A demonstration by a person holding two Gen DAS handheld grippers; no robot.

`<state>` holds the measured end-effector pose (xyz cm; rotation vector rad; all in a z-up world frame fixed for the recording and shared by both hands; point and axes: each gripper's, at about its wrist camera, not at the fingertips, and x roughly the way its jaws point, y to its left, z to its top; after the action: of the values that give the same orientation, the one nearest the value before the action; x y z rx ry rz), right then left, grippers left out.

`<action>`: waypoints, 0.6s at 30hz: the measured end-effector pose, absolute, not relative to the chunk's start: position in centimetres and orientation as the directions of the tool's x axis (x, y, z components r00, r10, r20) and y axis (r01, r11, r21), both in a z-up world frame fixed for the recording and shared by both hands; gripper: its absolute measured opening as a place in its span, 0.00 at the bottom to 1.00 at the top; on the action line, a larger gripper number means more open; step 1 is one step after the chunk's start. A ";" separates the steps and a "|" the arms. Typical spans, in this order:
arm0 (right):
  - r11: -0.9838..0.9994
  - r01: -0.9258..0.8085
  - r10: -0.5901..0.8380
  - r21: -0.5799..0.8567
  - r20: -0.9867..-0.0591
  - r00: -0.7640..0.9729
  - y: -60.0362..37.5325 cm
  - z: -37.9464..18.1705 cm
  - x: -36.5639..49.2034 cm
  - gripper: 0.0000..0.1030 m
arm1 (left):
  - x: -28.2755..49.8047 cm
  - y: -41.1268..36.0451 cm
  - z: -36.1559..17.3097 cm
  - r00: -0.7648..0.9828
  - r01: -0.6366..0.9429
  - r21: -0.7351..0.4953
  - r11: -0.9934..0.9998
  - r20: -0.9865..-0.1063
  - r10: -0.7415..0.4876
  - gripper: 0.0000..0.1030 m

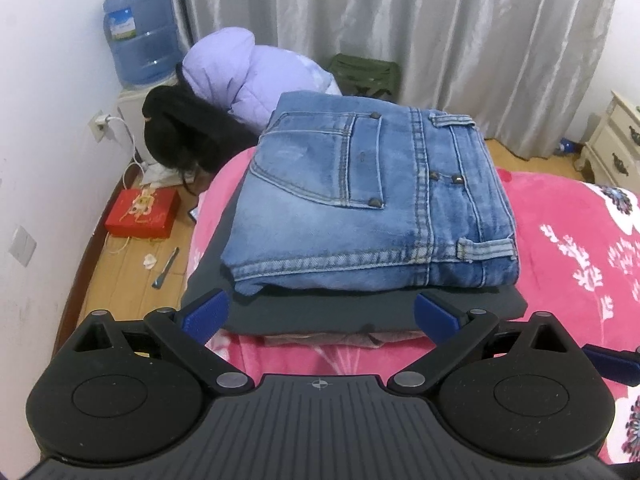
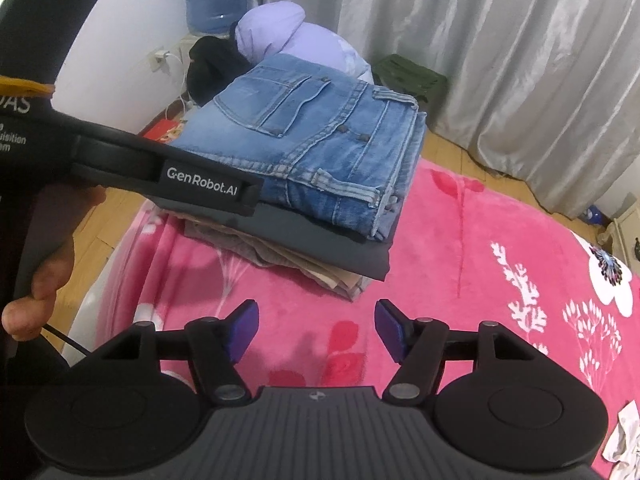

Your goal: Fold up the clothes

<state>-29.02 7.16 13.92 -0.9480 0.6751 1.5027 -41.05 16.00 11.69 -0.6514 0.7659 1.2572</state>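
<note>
I am seeing the folded jeans [image 1: 372, 196] sitting atop a dark folded garment [image 1: 320, 312] at the centre of the frame, on the pink blanket [image 1: 560, 264]. My left gripper [image 1: 320, 312] is hovering at the stack's near edge, jaws apart and empty. My right gripper [image 2: 316, 328] is hanging lower centre over bare blanket, jaws apart, gripping nothing.
</note>
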 end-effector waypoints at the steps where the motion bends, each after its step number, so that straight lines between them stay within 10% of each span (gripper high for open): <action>1: -0.157 -0.982 0.513 -0.100 -0.859 0.006 7.2 13.9 -29.0 0.65 | -41.1 16.0 11.7 0.131 -0.981 -0.018 0.196 -0.802 0.583 0.97; 18: -0.172 -0.979 0.503 -0.110 -0.864 0.009 7.3 14.0 -29.5 0.67 | -41.5 16.2 11.8 0.138 -0.980 -0.026 0.196 -0.800 0.584 0.97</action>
<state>-29.53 7.33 13.95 -0.9723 0.6710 1.5058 -41.54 16.20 11.82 -0.6527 0.7552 1.2552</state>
